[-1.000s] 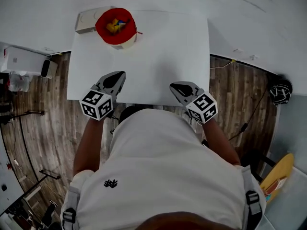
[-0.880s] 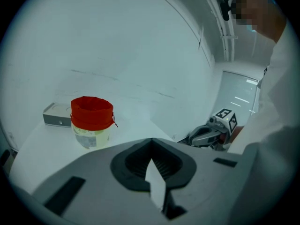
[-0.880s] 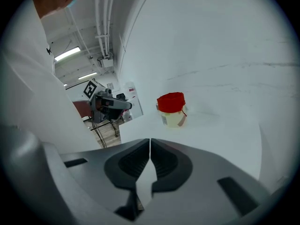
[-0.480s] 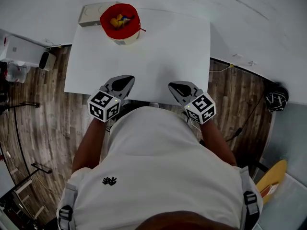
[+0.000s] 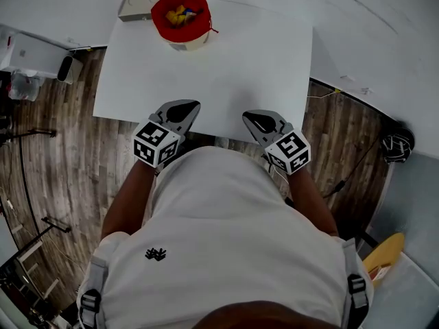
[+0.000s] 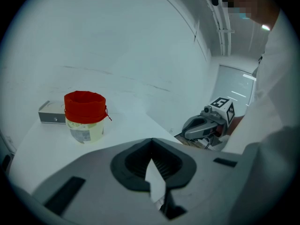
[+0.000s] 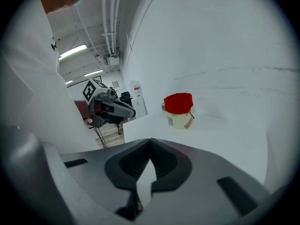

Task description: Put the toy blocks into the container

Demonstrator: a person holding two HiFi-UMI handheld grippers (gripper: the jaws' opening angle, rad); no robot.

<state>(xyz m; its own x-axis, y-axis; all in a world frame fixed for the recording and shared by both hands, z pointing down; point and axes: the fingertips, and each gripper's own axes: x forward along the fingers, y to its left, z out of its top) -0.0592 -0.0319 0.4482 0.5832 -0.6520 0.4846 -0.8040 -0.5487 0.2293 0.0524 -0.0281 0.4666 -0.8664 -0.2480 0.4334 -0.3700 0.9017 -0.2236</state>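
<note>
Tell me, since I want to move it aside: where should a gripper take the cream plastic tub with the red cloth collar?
Probably the near rim of the red-collared cream tub, from above, one jaw inside and one outside: it stands upright and open, and a flat grey box crowds its far left side.
</note>
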